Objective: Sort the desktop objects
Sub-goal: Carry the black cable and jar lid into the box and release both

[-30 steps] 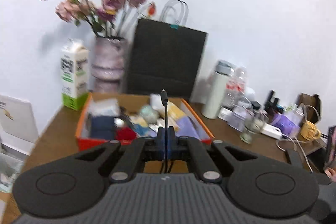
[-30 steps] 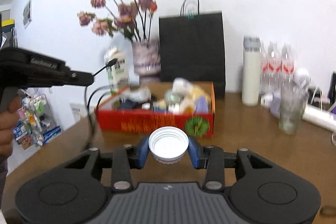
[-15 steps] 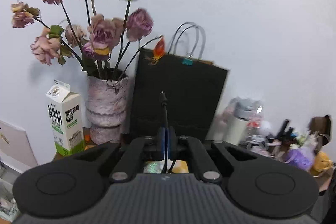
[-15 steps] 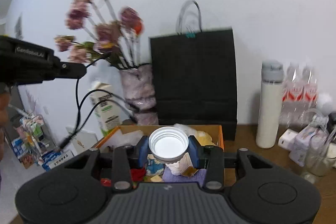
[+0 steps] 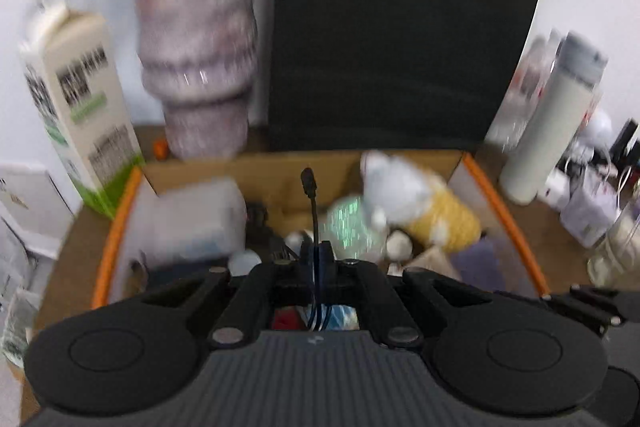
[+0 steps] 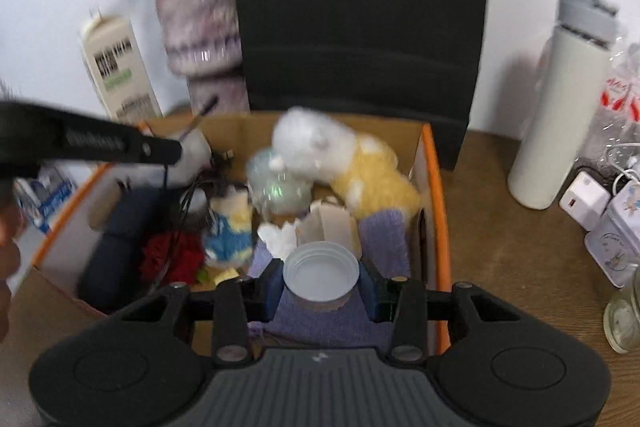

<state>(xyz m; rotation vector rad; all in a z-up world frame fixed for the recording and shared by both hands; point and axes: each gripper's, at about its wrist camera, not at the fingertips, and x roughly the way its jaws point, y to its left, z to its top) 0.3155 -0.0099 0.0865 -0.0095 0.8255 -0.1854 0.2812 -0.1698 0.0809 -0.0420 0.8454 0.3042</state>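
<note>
My left gripper (image 5: 317, 259) is shut on a black cable (image 5: 313, 211) whose plug sticks up past the fingertips. It hovers over the orange-rimmed cardboard box (image 5: 504, 223). My right gripper (image 6: 321, 285) is shut on a white jar lid (image 6: 321, 273), held over the box (image 6: 434, 187) near its front right part. The left gripper's body (image 6: 92, 143) shows at the left of the right wrist view, with the cable hanging into the box. The box holds a white and yellow plush toy (image 6: 352, 163), a blue and yellow toy (image 6: 230, 239), a red item (image 6: 172, 259) and a purple cloth (image 6: 386, 235).
Behind the box stand a black paper bag (image 6: 360, 7), a vase of dried flowers (image 6: 198, 31) and a milk carton (image 6: 118, 67). On the wooden table to the right are a white bottle (image 6: 560, 115), a charger (image 6: 586, 199), a tin (image 6: 618, 247) and a glass jar (image 6: 626, 319).
Both grippers moved forward and tipped down, from in front of the box to over it. The left still holds the cable and the right still holds the lid.
</note>
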